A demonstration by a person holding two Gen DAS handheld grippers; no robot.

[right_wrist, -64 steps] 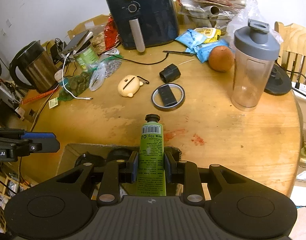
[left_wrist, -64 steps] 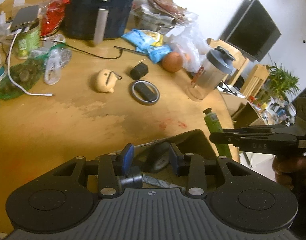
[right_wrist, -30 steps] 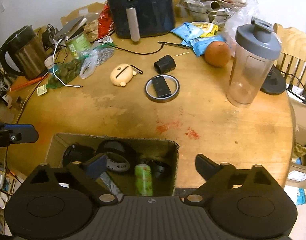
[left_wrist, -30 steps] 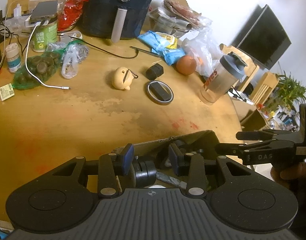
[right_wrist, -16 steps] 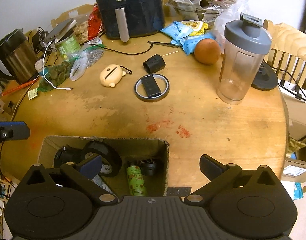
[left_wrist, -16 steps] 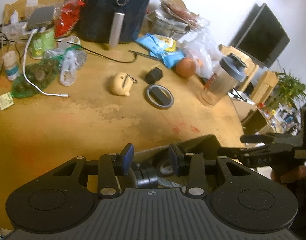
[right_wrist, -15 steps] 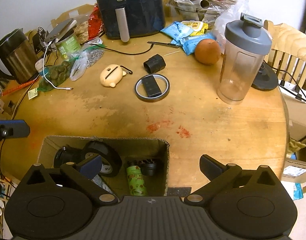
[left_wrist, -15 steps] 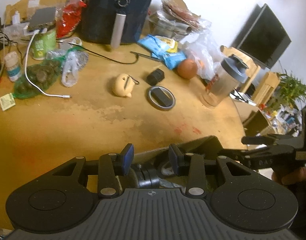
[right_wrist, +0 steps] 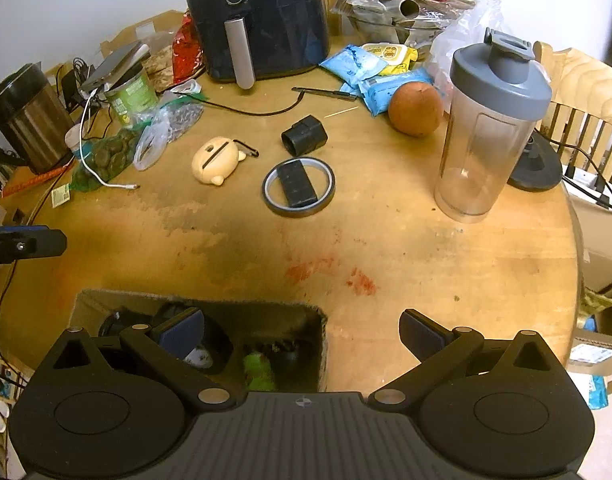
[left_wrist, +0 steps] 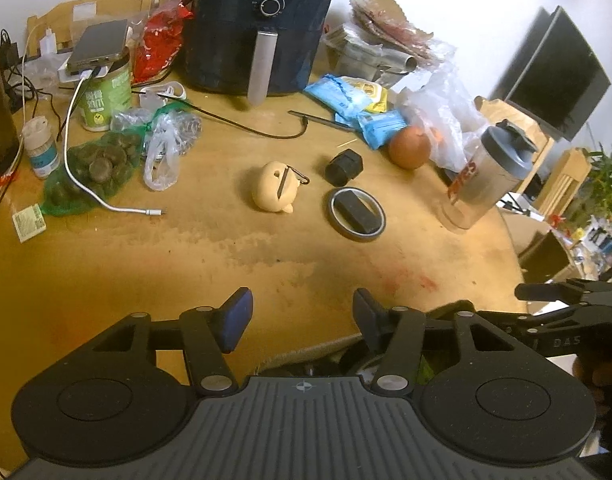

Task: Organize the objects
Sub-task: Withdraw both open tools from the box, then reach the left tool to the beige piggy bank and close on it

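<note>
While its jaws part with nothing between them, the left gripper [left_wrist: 301, 316] hovers over the table's [right_wrist: 446, 256] near edge; the right gripper [right_wrist: 301, 334] gapes empty above the cardboard box [right_wrist: 201, 308], where a green tube [right_wrist: 257, 372] lies. Farther off sit a tape ring [right_wrist: 298, 187], shaker bottle [right_wrist: 490, 128] and air fryer [right_wrist: 261, 16].
</note>
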